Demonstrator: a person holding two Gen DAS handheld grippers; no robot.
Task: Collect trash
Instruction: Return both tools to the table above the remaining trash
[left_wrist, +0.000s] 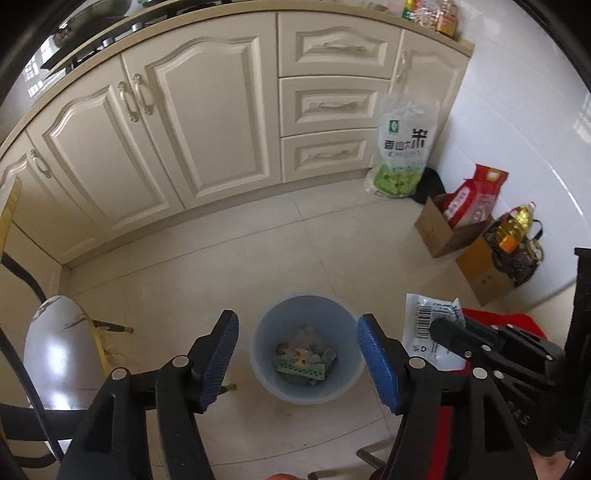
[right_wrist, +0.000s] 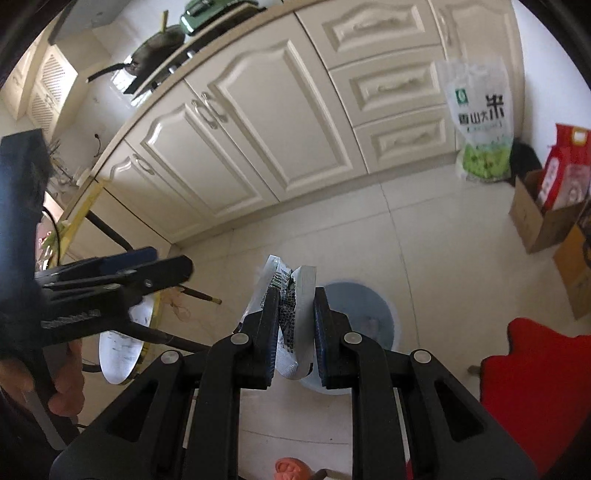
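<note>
A pale blue trash bin (left_wrist: 345, 321) stands on the tiled floor with several wrappers inside. My left gripper (left_wrist: 297, 334) is open and empty, held above the bin, which shows between its blue pads. My right gripper (right_wrist: 295, 299) is shut on a crumpled white wrapper (right_wrist: 286, 295) with a barcode, held above the bin (right_wrist: 373, 302), whose rim shows just right of the fingers. The wrapper (left_wrist: 430, 325) and the right gripper (left_wrist: 443, 330) also show at the right of the left wrist view. The left gripper (right_wrist: 177, 264) shows at the left of the right wrist view.
Cream kitchen cabinets (left_wrist: 207, 122) run along the back. A rice bag (left_wrist: 402, 147), cardboard boxes (left_wrist: 437, 230) and an oil bottle (left_wrist: 515, 227) stand by the right wall. A small marble-top table (left_wrist: 55, 347) is at left. A red mat (right_wrist: 535, 387) lies at right.
</note>
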